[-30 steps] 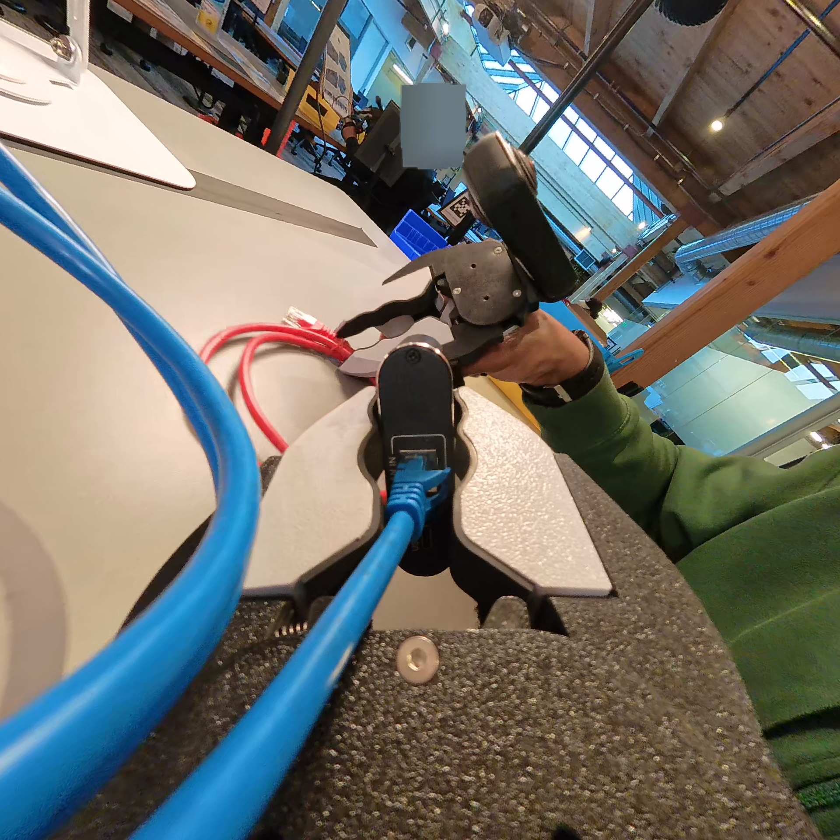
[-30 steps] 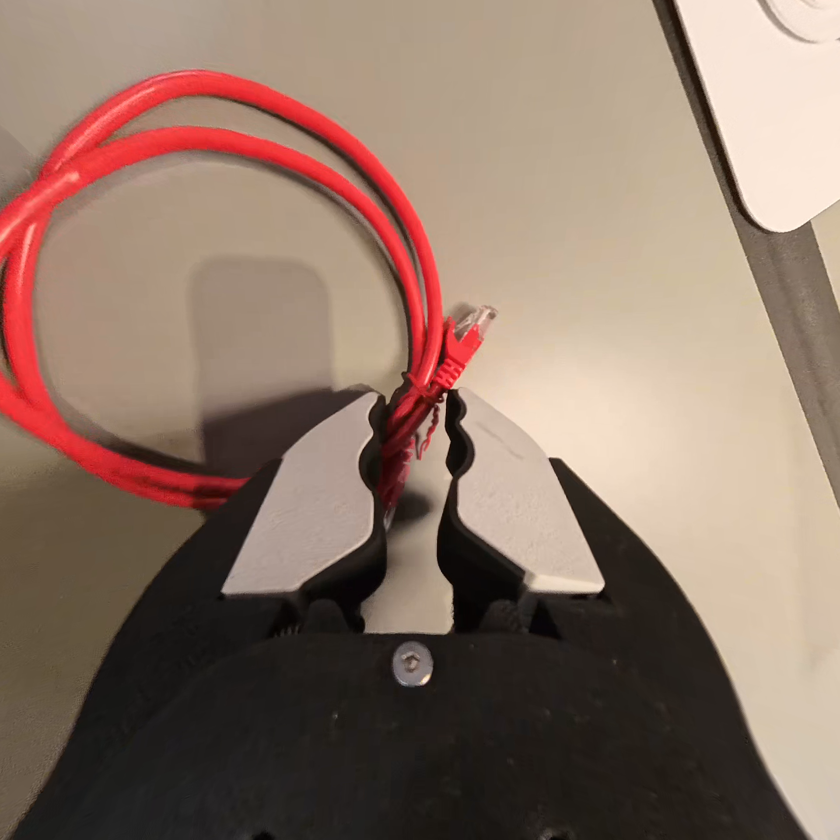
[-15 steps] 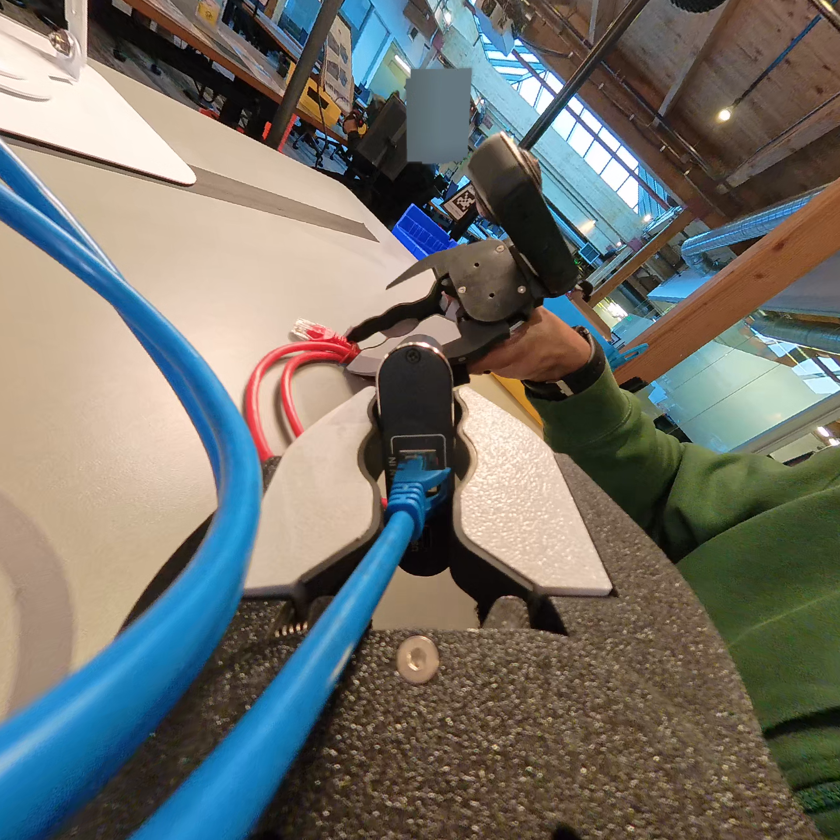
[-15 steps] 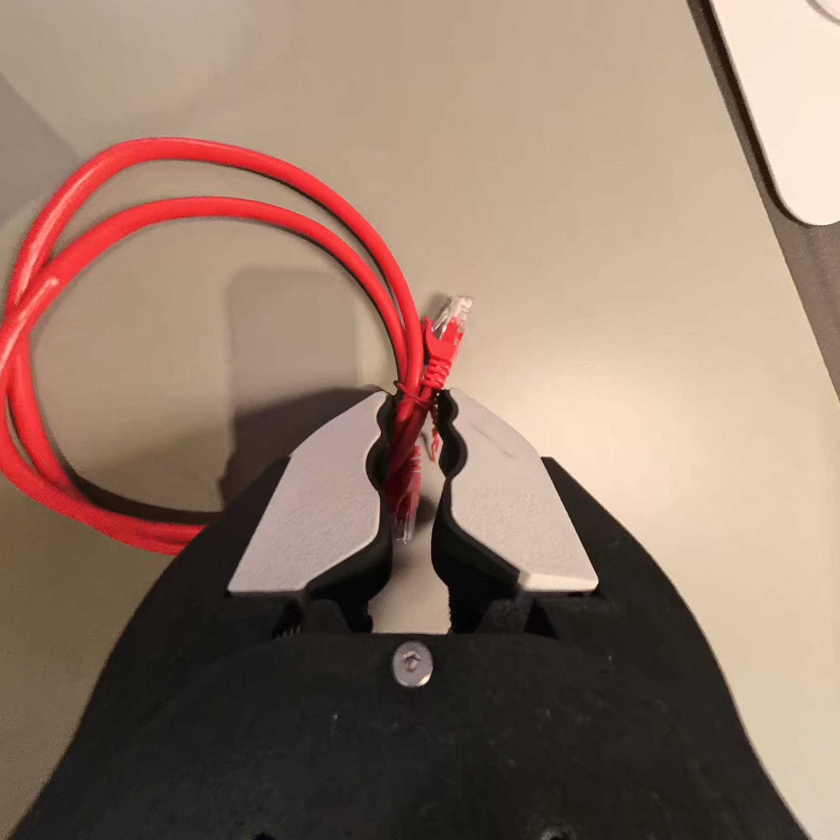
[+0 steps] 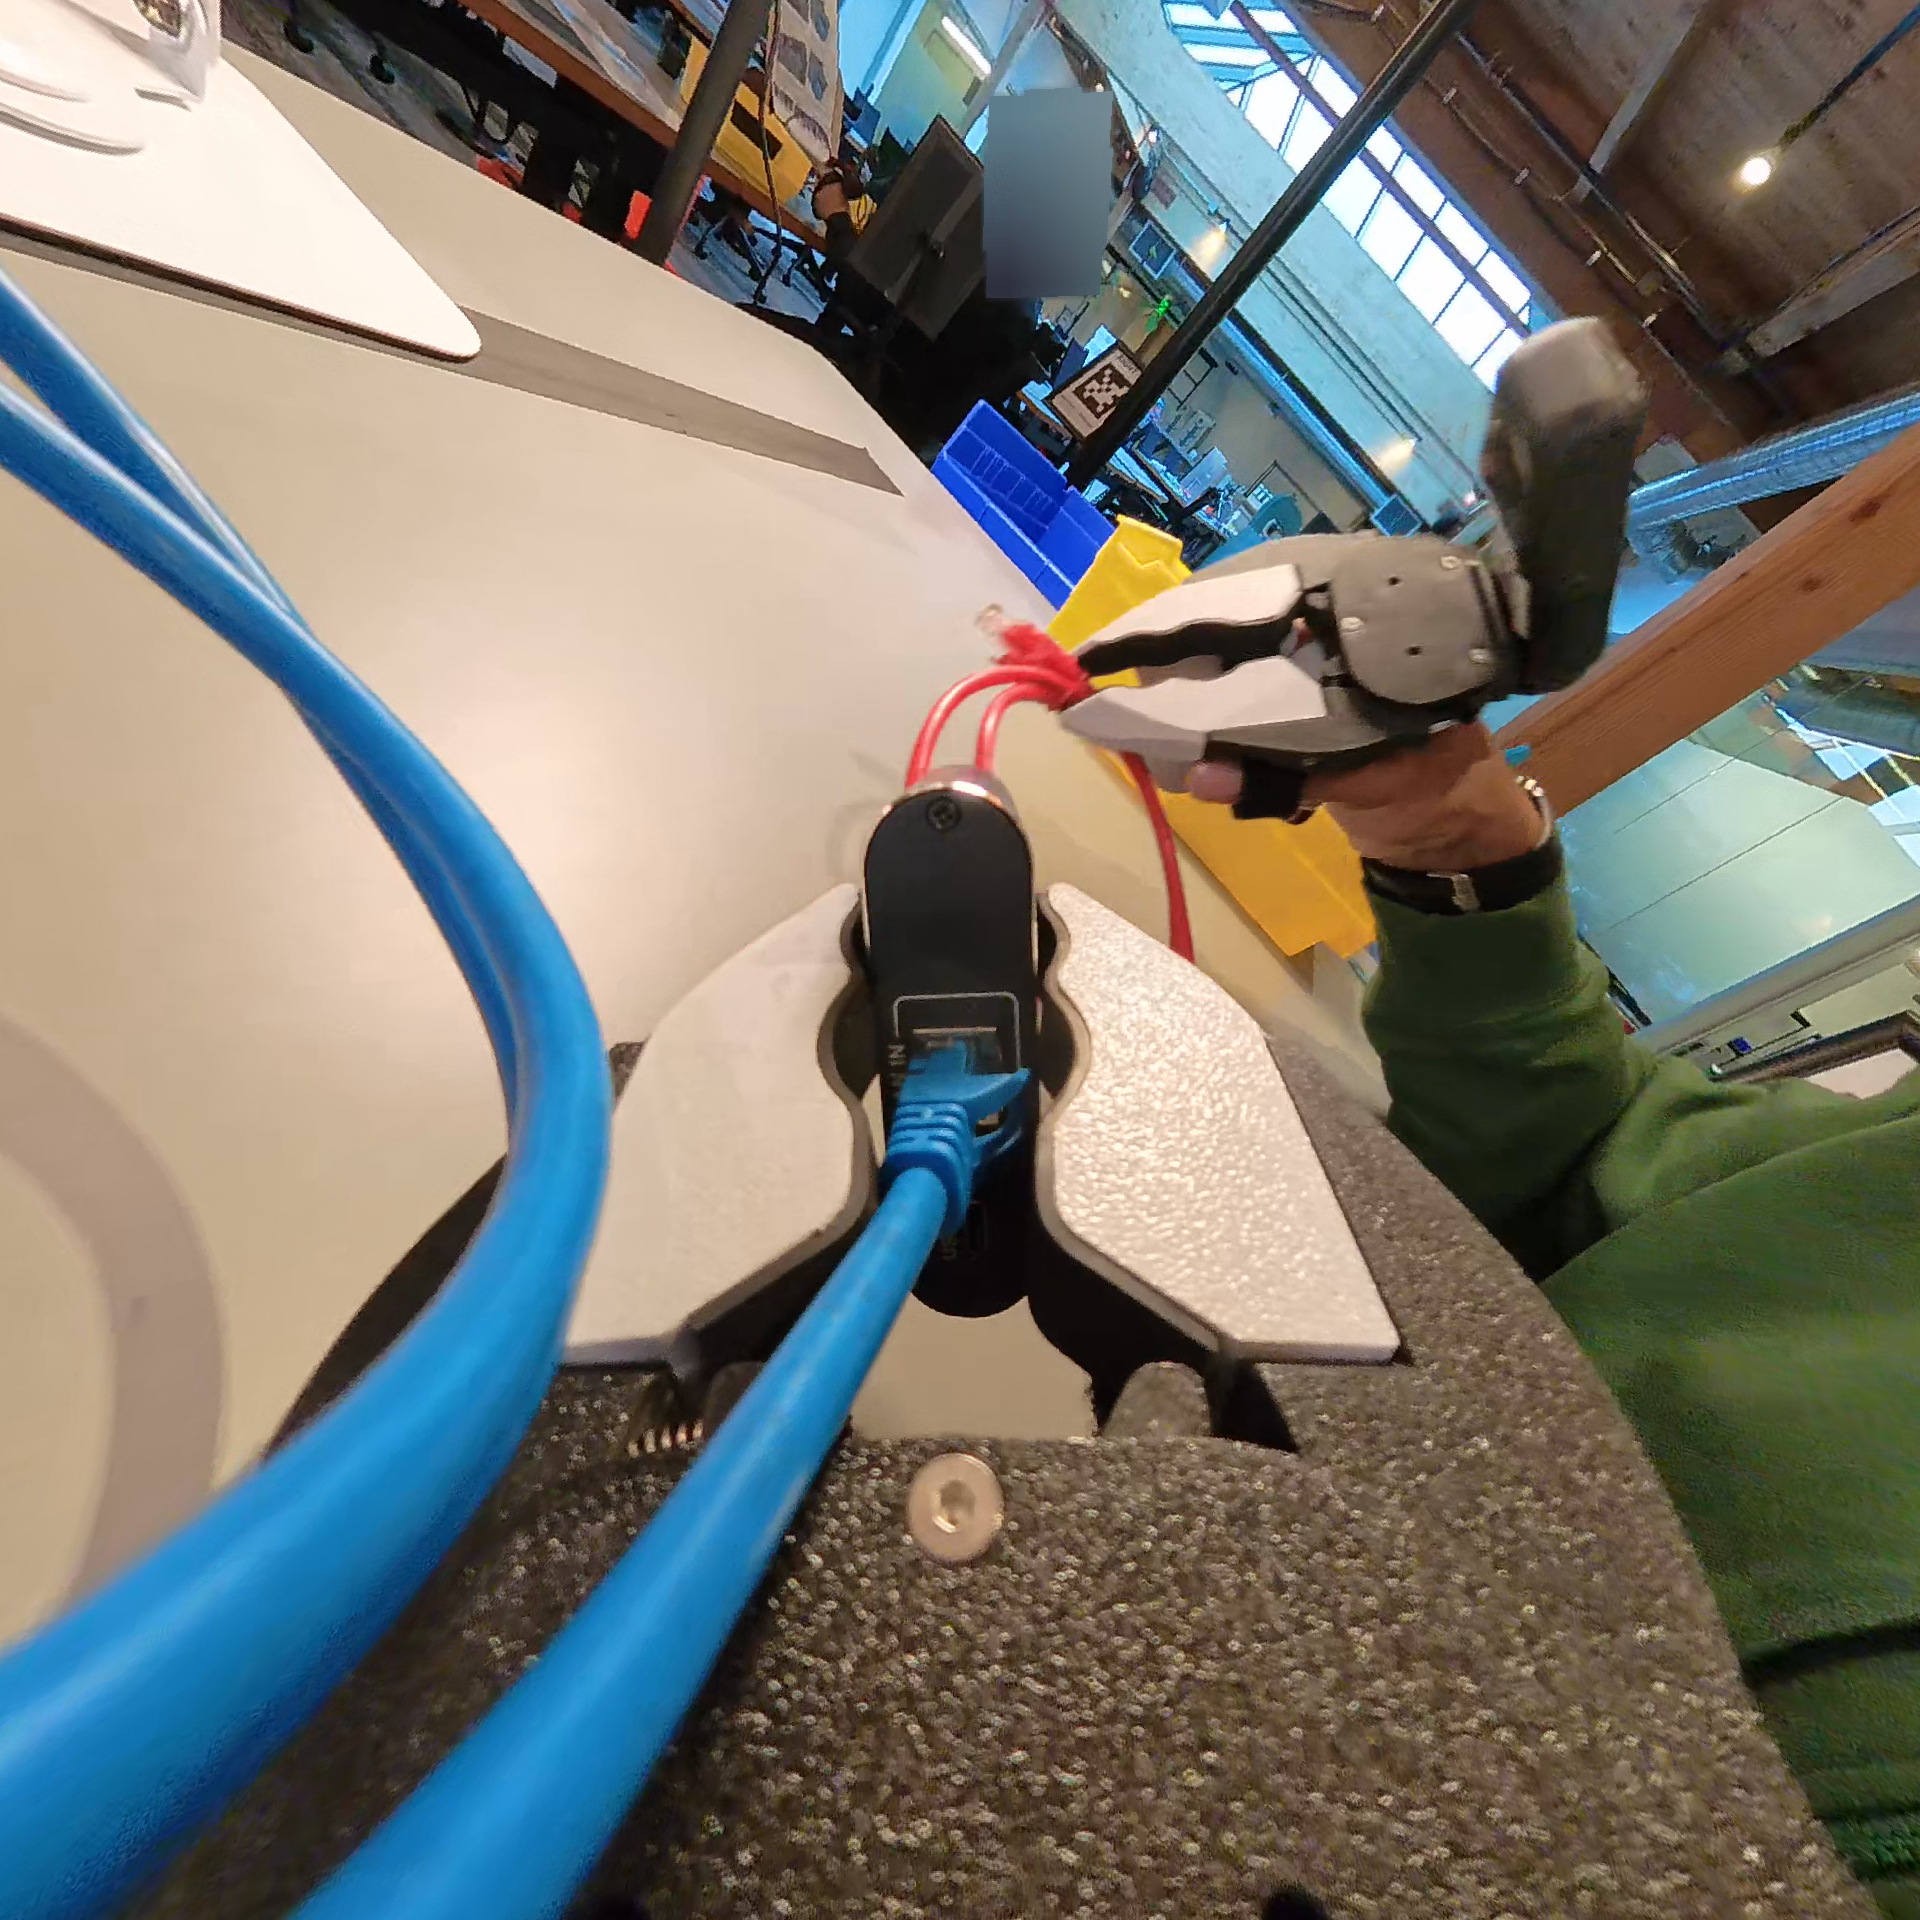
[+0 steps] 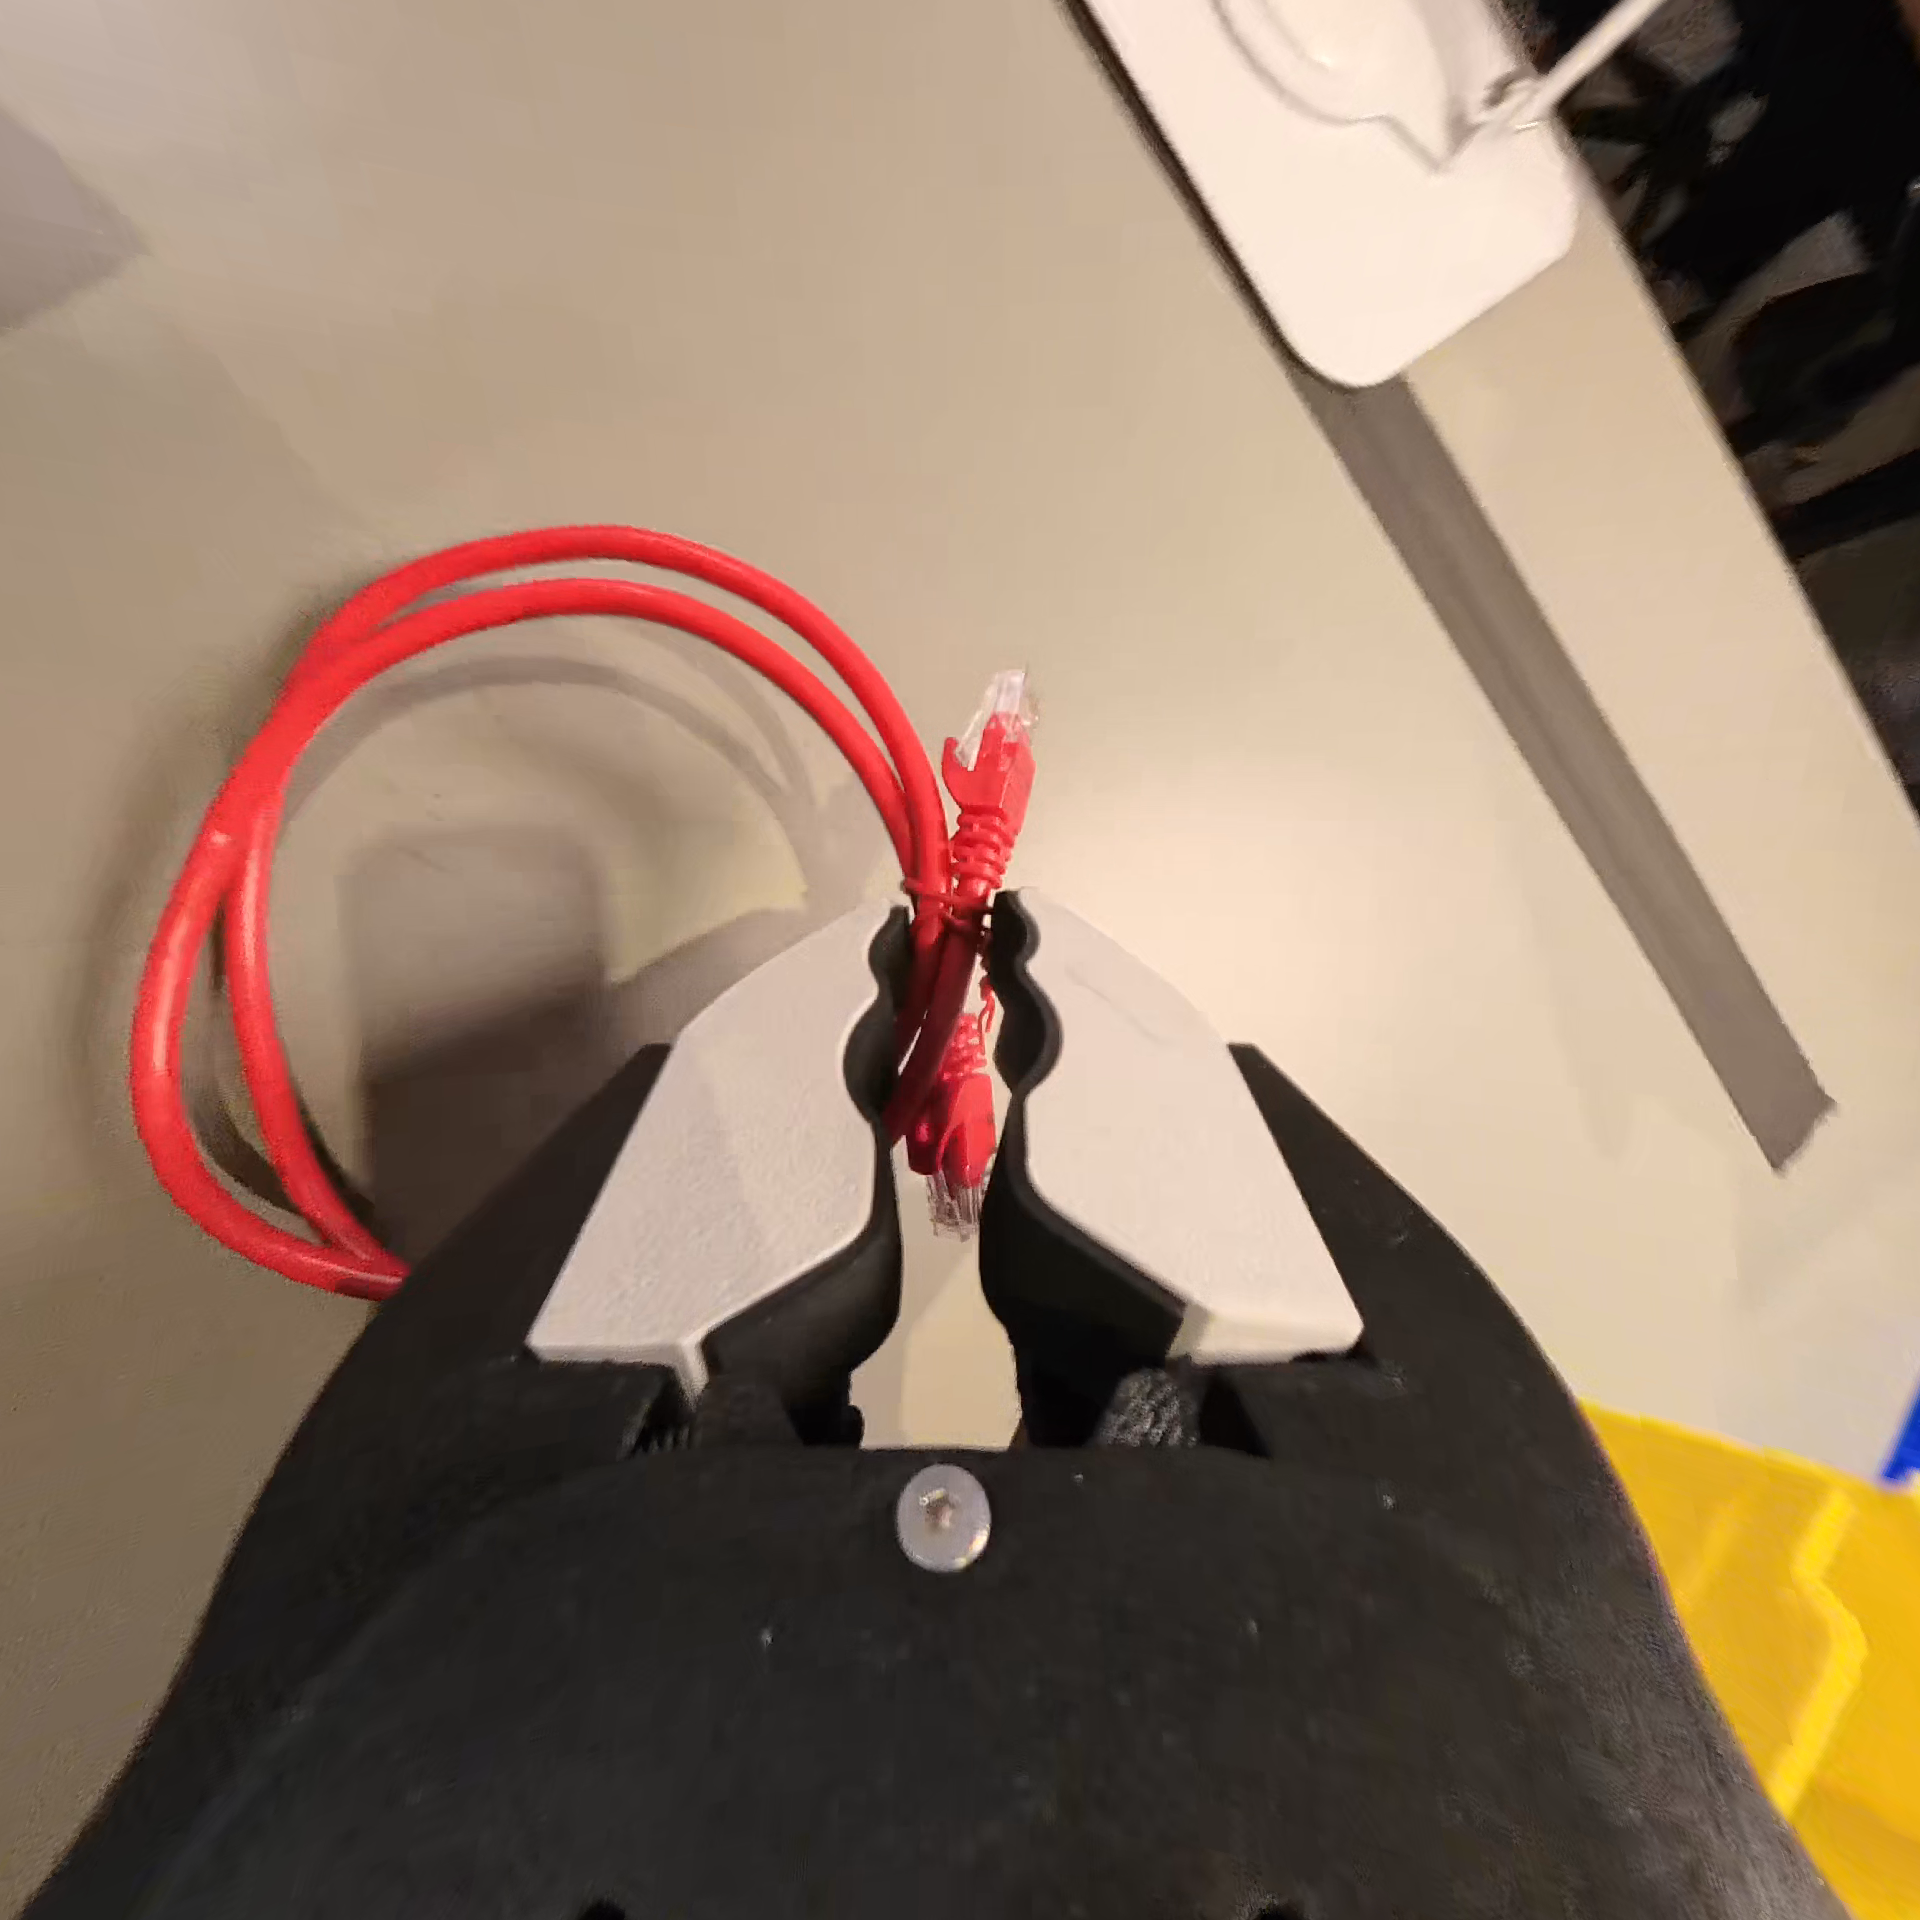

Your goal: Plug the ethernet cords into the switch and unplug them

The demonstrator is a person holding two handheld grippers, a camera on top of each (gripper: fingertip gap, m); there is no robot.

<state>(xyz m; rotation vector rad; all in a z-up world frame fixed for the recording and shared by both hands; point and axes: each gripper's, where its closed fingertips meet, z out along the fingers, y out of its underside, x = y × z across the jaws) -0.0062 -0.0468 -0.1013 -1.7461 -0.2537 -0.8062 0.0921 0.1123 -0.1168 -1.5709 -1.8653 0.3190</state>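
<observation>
My left gripper (image 5: pixel 951 925) is shut on a small black switch (image 5: pixel 948 894), held upright over the grey table. A blue ethernet cord (image 5: pixel 914 1143) is plugged into the switch's port and loops off to the left. My right gripper (image 6: pixel 951 914) is shut on a coiled red ethernet cord (image 6: pixel 582 566), tied with a thin wire, lifted off the table. One clear-tipped red plug (image 6: pixel 992 748) sticks out past the fingertips; the other plug (image 6: pixel 956 1153) lies between the fingers. In the left wrist view the right gripper (image 5: pixel 1081 686) hovers right of and beyond the switch, with the red cord (image 5: pixel 997 717) hanging from it.
A white flat base (image 5: pixel 239 218) lies at the table's far left; it also shows in the right wrist view (image 6: pixel 1361 197). A yellow bin (image 5: pixel 1236 852) and a blue bin (image 5: pixel 1023 499) stand past the table's right edge. A green sleeve (image 5: pixel 1558 1081) is at right. My right fingertips sit around 20 cm from my left ones.
My right gripper has lifted the red cord off the table and carried it up and to the right. My left gripper still holds the switch with the blue cord plugged in.
</observation>
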